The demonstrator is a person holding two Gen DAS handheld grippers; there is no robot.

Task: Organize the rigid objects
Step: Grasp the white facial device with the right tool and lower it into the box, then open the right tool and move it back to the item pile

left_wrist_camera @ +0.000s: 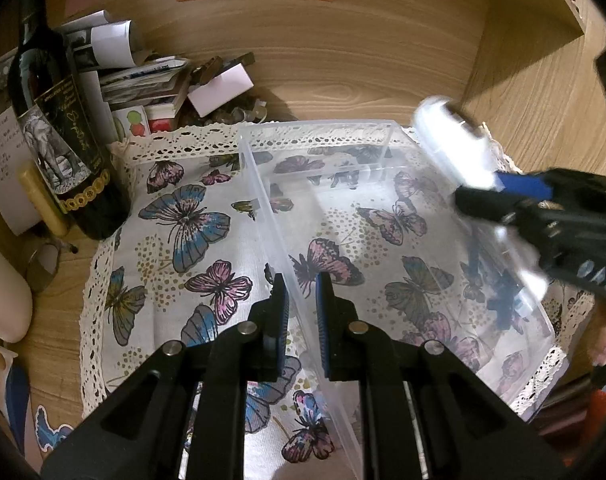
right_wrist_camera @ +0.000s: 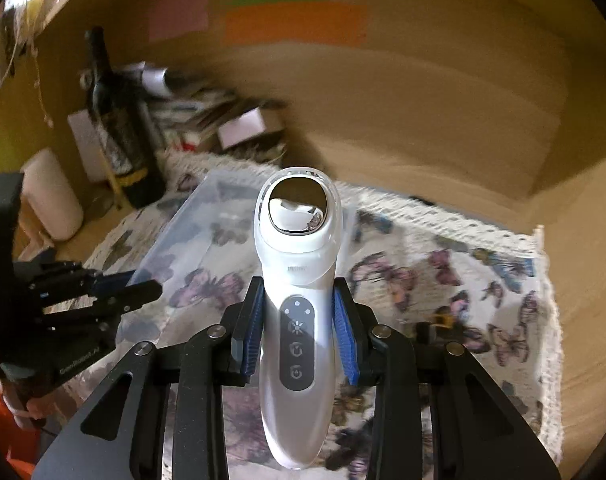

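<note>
My right gripper (right_wrist_camera: 299, 332) clamps the white handheld device (right_wrist_camera: 297, 280) above the clear bin (left_wrist_camera: 343, 220) — my left gripper (left_wrist_camera: 302, 320) straddles the bin's wall, slightly parted.

My right gripper (right_wrist_camera: 299, 332) presses ribbed blue pads (right_wrist_camera: 345, 344) on a glossy white plastic device (right_wrist_camera: 297, 320) with a mirror-bright metal head and a smooth grey button panel. My left gripper (left_wrist_camera: 303, 320), matt black plastic with dull metal pins, straddles the wall of a clear, smooth plastic box (left_wrist_camera: 343, 208). The box sits on woven cloth (left_wrist_camera: 175, 248) edged in lace, over matt grained wood (left_wrist_camera: 343, 60), near a glossy dark glass bottle (left_wrist_camera: 59, 132).
</note>
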